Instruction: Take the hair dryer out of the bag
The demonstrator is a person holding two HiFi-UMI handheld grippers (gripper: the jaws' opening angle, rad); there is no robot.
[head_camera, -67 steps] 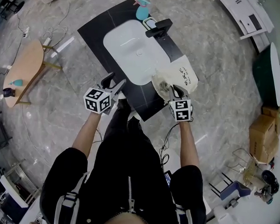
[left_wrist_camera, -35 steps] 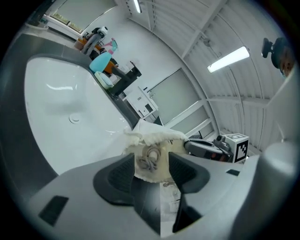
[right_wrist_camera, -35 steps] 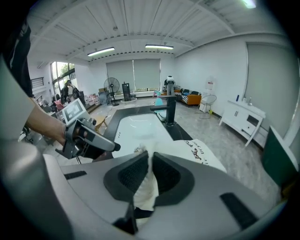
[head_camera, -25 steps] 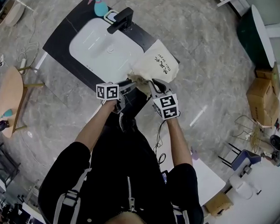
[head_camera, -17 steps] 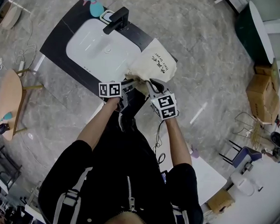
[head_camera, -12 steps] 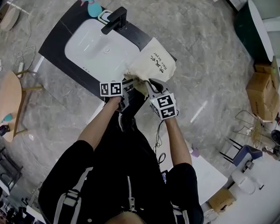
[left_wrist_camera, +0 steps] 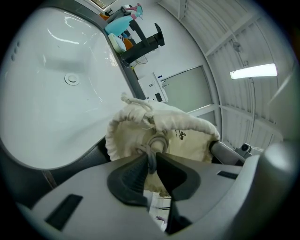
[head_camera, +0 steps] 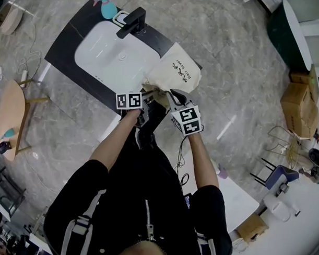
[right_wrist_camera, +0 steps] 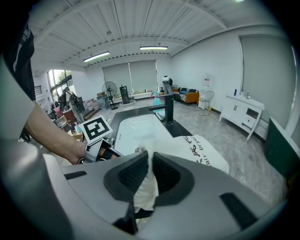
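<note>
Bag point(head_camera: 177, 72) cream, puckered; L fingers point(left_wrist_camera: 129, 176) closing on drawstring point(left_wrist_camera: 157, 143), R fingers point(right_wrist_camera: 133, 176) pinching rim point(right_wrist_camera: 143, 192).

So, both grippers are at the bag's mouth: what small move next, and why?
Probably draw the left gripper away from the right gripper to loosen the mouth. Its jaws are closing on the cord, the bag is gathered tight there, and the right gripper pinches its cloth.
</note>
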